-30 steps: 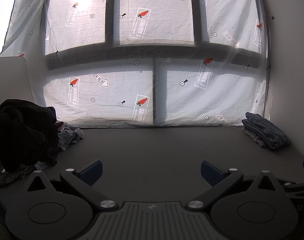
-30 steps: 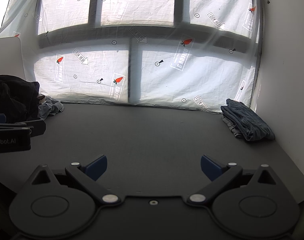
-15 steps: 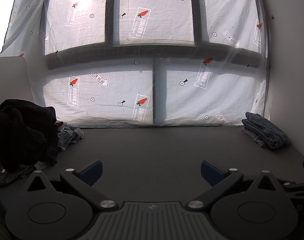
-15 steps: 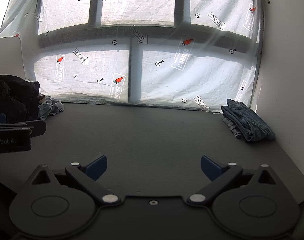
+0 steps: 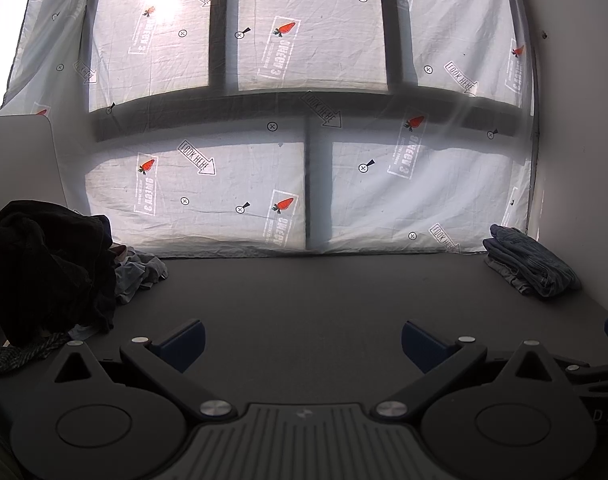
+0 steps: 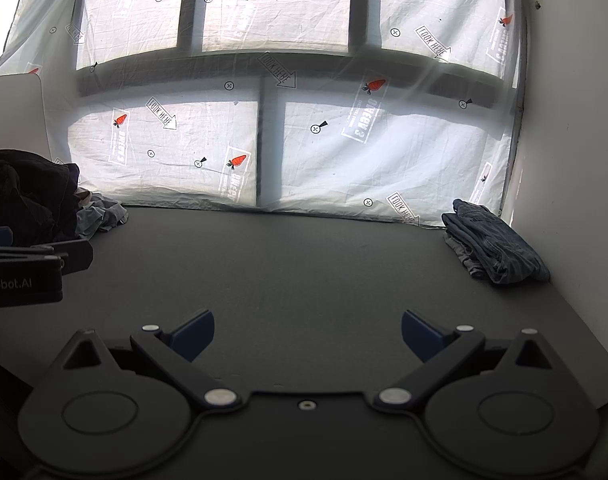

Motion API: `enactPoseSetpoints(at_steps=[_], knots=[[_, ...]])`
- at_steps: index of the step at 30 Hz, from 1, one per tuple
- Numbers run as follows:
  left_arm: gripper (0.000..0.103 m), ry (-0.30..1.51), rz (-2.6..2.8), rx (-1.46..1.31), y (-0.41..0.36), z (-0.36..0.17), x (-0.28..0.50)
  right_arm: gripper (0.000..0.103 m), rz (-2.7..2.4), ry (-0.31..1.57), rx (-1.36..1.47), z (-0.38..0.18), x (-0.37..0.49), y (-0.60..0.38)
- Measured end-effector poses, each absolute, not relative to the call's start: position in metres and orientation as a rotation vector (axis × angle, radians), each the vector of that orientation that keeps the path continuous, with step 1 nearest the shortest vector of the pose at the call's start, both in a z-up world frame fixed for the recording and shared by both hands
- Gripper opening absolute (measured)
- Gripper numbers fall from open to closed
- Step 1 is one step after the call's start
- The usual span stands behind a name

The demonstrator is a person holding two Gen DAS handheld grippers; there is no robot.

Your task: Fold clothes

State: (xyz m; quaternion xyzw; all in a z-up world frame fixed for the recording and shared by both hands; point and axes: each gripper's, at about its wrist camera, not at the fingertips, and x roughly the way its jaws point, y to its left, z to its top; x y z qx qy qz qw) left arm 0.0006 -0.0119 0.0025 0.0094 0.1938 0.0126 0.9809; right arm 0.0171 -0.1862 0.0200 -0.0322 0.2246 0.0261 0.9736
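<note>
A heap of unfolded dark clothes [image 5: 43, 272] lies at the far left of the dark table [image 5: 304, 292], with a crumpled grey-blue garment [image 5: 137, 274] beside it. It also shows in the right wrist view [image 6: 27, 196]. Folded denim clothes [image 5: 532, 268] are stacked at the far right by the wall, also in the right wrist view [image 6: 496, 246]. My left gripper [image 5: 301, 340] is open and empty, low over the table's near side. My right gripper [image 6: 308, 332] is open and empty too. The left gripper's body [image 6: 23, 272] shows at the left edge of the right wrist view.
A printed white sheet [image 5: 263, 140] hangs over the window behind the table. A white wall [image 6: 576, 120] bounds the right side and a white panel [image 5: 19, 160] stands at the left.
</note>
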Motion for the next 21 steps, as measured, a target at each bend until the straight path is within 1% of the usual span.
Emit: enactPoseSetpoints(at_steps=[14,21], knots=[[0.103,0.397,0.025,0.010,-0.012,0.000,0.005,0.101,0.059,0.456,-0.073,0.018,0.019,-0.187],[0.103,0.414,0.036,-0.006,-0.013,-0.001,0.016,0.101,0.080,0.508,-0.054,0.016,0.036,-0.190]])
